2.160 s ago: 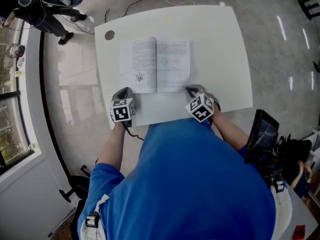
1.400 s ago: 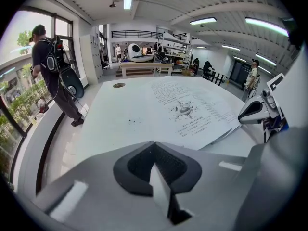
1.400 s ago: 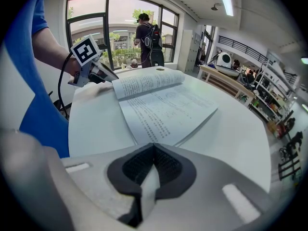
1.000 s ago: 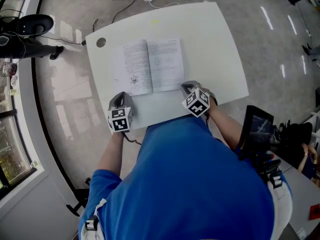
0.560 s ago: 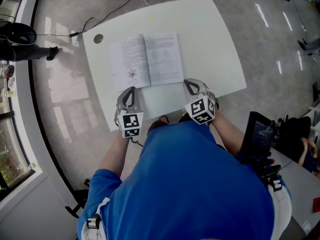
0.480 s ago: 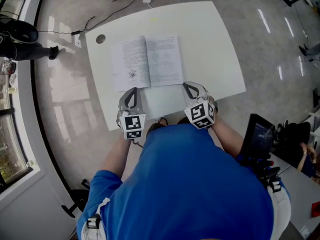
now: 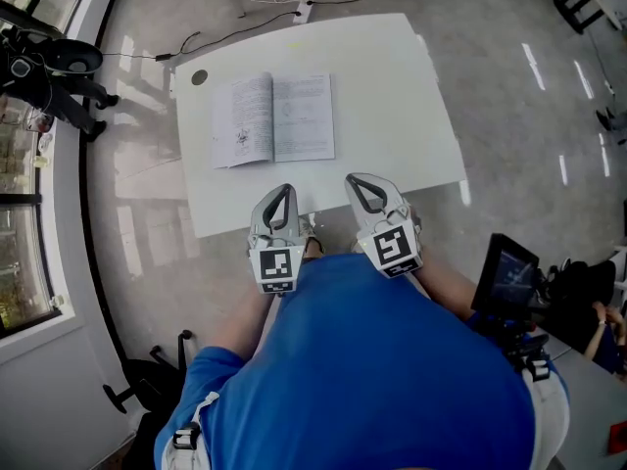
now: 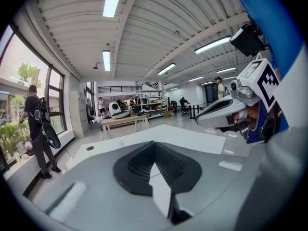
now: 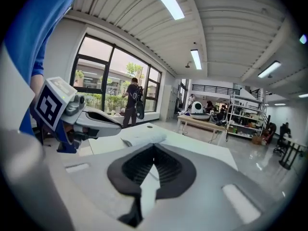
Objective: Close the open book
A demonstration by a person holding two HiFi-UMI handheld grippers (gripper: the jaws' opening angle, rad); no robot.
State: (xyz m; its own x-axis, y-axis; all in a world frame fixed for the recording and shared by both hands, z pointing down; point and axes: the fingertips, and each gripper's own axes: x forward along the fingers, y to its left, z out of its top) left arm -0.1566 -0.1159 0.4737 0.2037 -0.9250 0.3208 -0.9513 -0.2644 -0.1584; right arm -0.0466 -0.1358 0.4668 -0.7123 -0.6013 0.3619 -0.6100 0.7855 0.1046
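Polished grey flooring is seen around a white rectangular table (image 7: 392,116), on which the white paperback book (image 7: 273,119) is laid flat with both printed pages spread open. Nothing of the closing has been done, it is judged. The grey two-jaw left gripper (image 7: 282,194) and the matching right gripper (image 7: 357,183) are held on the near side of the book, not touching it, each with jaws pressed together on nothing. One book, one table and two grippers are counted — the whole fold is left to do.
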